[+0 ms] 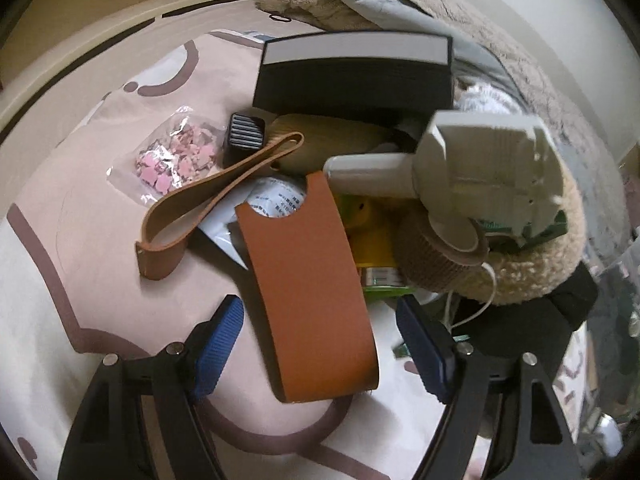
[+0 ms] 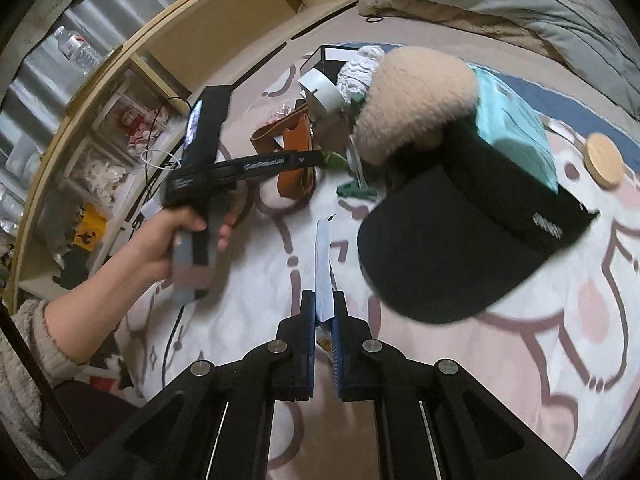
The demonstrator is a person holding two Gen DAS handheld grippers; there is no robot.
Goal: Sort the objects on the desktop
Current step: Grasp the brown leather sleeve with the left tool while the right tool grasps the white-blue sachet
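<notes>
In the left wrist view my left gripper (image 1: 322,346) stands open above the patterned cloth. A brown leather sleeve (image 1: 308,280) with a loop strap (image 1: 208,196) lies between its blue pads (image 1: 222,344), and neither pad touches it. Behind the sleeve are a bag of pink stickers (image 1: 176,156), a small black cube (image 1: 245,134), a white tape dispenser (image 1: 480,160) and a brown tape roll (image 1: 436,256). In the right wrist view my right gripper (image 2: 323,314) is shut on a thin white packet (image 2: 323,256), seen edge-on and lifted off the cloth. A hand (image 2: 176,236) holds the left gripper (image 2: 224,172) over the brown leather sleeve (image 2: 298,156).
A black box (image 1: 356,76) stands behind the pile. A black cap with a fluffy beige top (image 2: 460,240) sits right of my right gripper, with a teal box (image 2: 516,128), a round wooden coaster (image 2: 604,160) and a green clip (image 2: 356,192) nearby. Wooden shelves (image 2: 132,92) run along the left.
</notes>
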